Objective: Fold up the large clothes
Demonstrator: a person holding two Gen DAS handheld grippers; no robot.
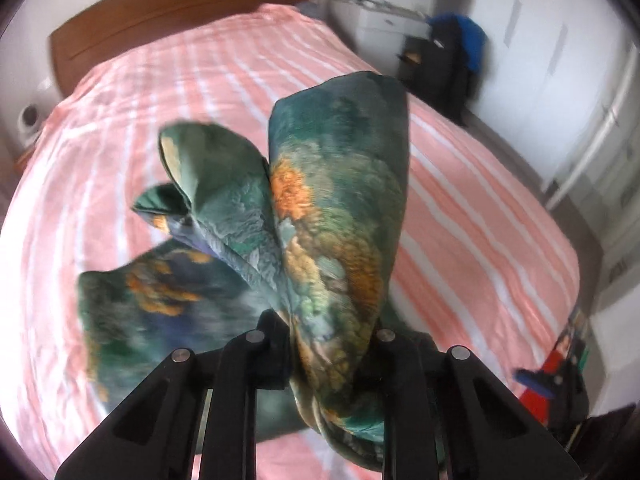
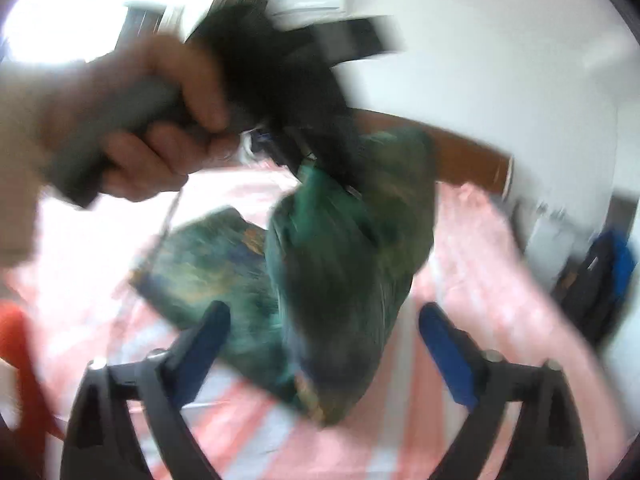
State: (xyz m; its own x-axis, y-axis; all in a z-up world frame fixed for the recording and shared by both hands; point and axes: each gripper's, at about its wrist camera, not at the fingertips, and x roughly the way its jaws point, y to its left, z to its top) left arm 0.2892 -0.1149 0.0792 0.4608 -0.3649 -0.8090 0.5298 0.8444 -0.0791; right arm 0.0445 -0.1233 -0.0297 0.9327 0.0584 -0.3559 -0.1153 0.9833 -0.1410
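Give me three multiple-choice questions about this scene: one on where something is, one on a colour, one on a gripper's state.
1. Where is the brown headboard?
A. at the bed's far end
B. on the floor
C. on the dresser

2. What colours are the bed cover?
A. pink with white stripes
B. plain grey
C. black

3. How is the left gripper?
A. wide open
B. shut on the green patterned garment
C. holding a cup

Answers: 1 A, it stands behind the bed; 2 A, stripes run across it; 3 B, cloth is bunched between its fingers.
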